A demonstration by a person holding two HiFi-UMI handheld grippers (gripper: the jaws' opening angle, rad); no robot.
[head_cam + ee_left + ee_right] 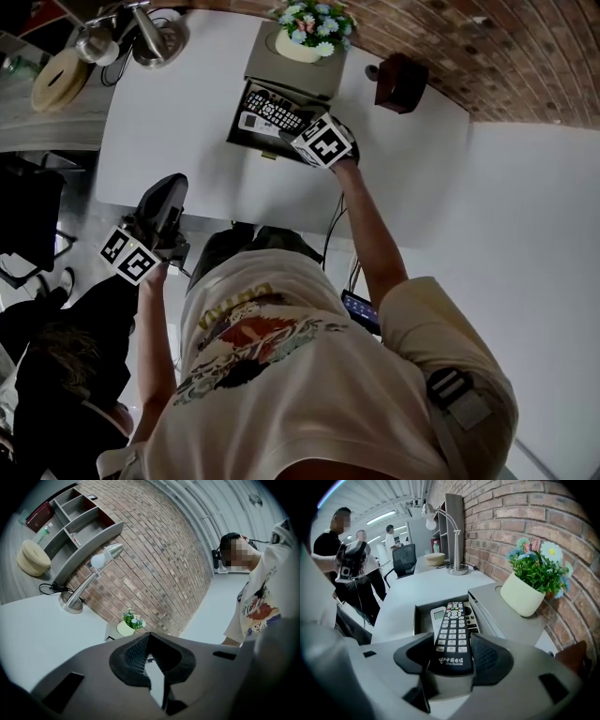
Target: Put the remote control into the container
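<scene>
In the right gripper view a black remote control (454,639) with white keys lies between the jaws of my right gripper (453,657), which is shut on its near end. Its far end reaches over the open dark container (423,616), a drawer-like box that holds a white remote (437,616) and a grey one (472,617). The head view shows the same right gripper (292,134) at the container's (234,122) front edge, with the remote control (272,111) over it. My left gripper (169,192) hangs off the table's near-left edge, shut and empty (149,641).
A potted plant (309,33) stands on the grey lid behind the container. A desk lamp (155,37) is at the white table's (187,122) far left, and a brown object (398,82) sits by the brick wall. People stand beyond the table (356,559).
</scene>
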